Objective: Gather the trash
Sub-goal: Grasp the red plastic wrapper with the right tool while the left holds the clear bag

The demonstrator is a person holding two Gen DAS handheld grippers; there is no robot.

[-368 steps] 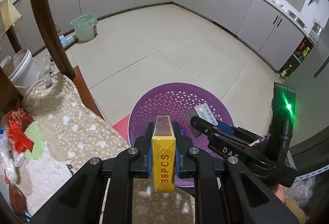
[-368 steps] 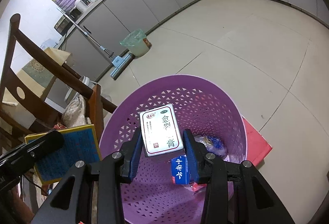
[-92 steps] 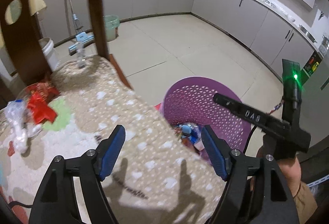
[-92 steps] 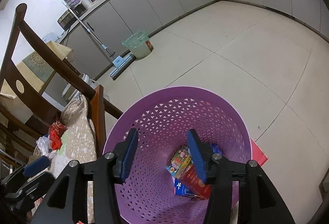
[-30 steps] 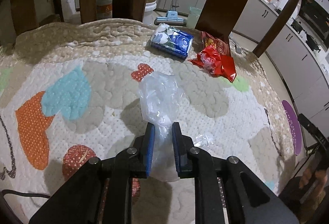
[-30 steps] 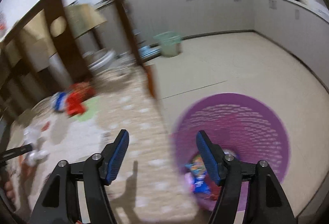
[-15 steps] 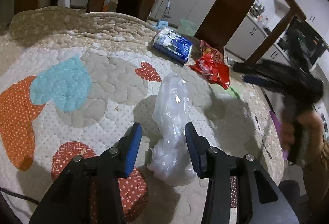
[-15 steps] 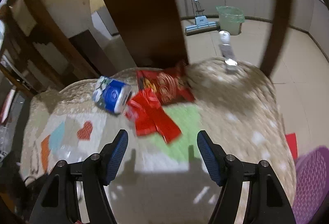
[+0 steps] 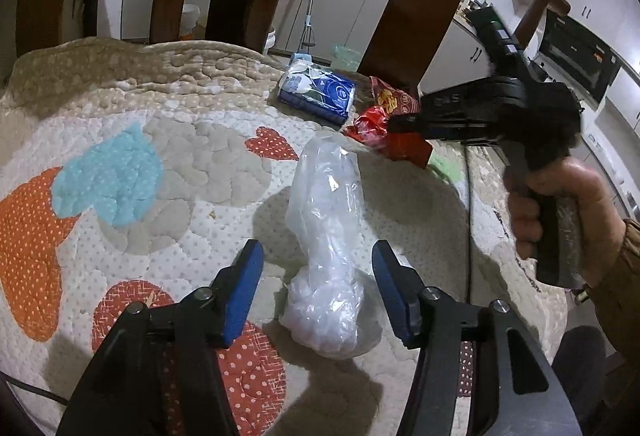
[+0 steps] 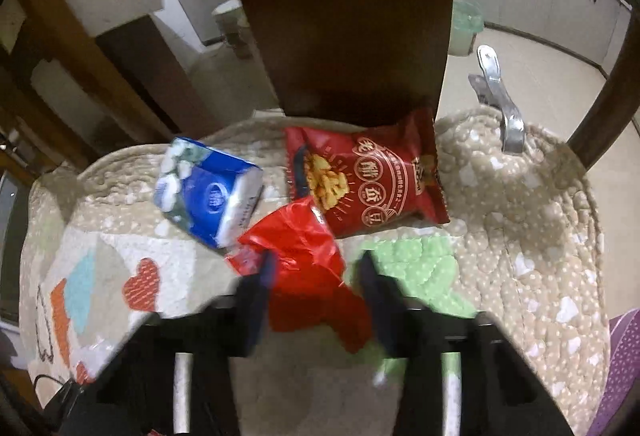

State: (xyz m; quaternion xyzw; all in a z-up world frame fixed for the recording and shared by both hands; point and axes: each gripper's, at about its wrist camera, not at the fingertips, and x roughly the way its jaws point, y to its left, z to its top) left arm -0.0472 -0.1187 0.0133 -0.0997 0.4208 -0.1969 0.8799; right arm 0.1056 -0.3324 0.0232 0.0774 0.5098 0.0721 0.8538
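Observation:
A crumpled clear plastic bag (image 9: 326, 212) lies on the quilted table cover (image 9: 160, 140). My left gripper (image 9: 318, 256) hangs over its near end; its jaws are opening, one on each side of the bag, and the pads do not press it. A red plastic wrapper (image 10: 304, 248) lies next to a red snack bag (image 10: 368, 176) and a blue tissue pack (image 10: 208, 196). My right gripper (image 10: 316, 268) is blurred around the wrapper. The left wrist view shows the right gripper (image 9: 394, 124) with its tips together at the wrapper's (image 9: 372, 124) edge.
A dark wooden chair back (image 10: 340, 16) stands right behind the snack bag. A metal clip (image 10: 500, 100) holds the cover at the far edge. The purple basket's rim (image 10: 624, 356) shows at the lower right. A hand (image 9: 560, 204) holds the right gripper's handle.
The left jaws have let go of the clear bag and spread apart. The right gripper swung from above the purple basket to the red wrapper and its jaws closed in.

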